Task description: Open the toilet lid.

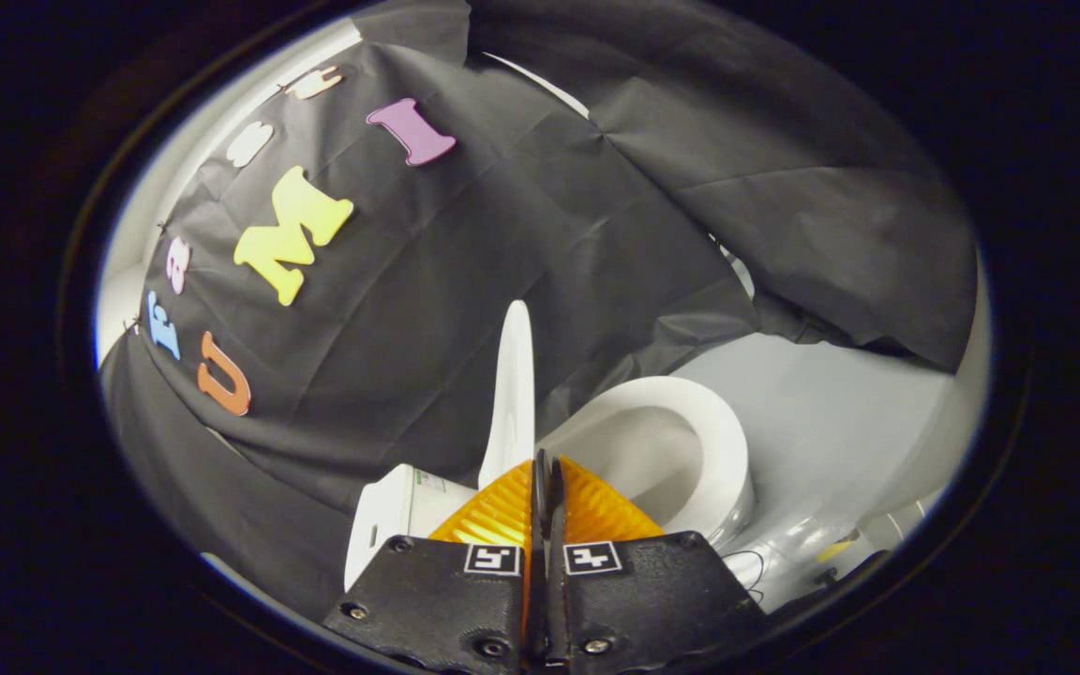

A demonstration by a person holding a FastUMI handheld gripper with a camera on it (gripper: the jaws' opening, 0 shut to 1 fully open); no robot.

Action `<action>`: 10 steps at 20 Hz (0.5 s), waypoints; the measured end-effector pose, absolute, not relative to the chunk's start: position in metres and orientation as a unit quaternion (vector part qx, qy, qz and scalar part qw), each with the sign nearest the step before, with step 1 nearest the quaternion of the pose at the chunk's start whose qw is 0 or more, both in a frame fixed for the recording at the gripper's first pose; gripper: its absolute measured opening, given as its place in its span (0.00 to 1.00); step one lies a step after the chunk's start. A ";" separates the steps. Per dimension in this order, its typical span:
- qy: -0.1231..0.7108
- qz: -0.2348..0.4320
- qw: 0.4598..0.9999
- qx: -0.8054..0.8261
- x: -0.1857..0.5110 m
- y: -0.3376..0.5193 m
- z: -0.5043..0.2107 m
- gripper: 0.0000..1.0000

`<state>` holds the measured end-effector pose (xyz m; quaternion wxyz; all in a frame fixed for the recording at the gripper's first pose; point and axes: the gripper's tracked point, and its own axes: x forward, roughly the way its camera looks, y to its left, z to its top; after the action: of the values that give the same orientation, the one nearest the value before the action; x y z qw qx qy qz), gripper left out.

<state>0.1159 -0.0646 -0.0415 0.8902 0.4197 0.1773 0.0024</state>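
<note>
Gripper view shows your gripper point(545, 469) with fingers pressed together on nothing, just before the toilet lid point(514, 394), upright over the bowl point(690, 441), apparently open.

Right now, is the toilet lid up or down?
Up. The toilet lid stands edge-on just beyond the shut gripper, leaving the seat and bowl uncovered.

you are looking at a dim booth, lit from the right and above: the pale floor point(840, 412) and toilet bowl point(690, 441) catch soft light without harsh glare. the raised toilet lid point(514, 394) glows white, slightly overexposed. the gripper point(546, 469), fingers pressed together, sits in shadow. fisheye bending curves everything near the rim, softly blurred.
</note>
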 end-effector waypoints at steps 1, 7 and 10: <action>0.177 0.002 0.889 0.422 0.116 -0.063 -0.038 0.04; 0.173 0.002 0.900 0.400 0.114 -0.050 -0.021 0.04; 0.167 0.007 0.902 0.399 0.116 -0.038 -0.008 0.04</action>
<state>0.1158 -0.0384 -0.0081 0.9016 0.3990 0.1671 0.0069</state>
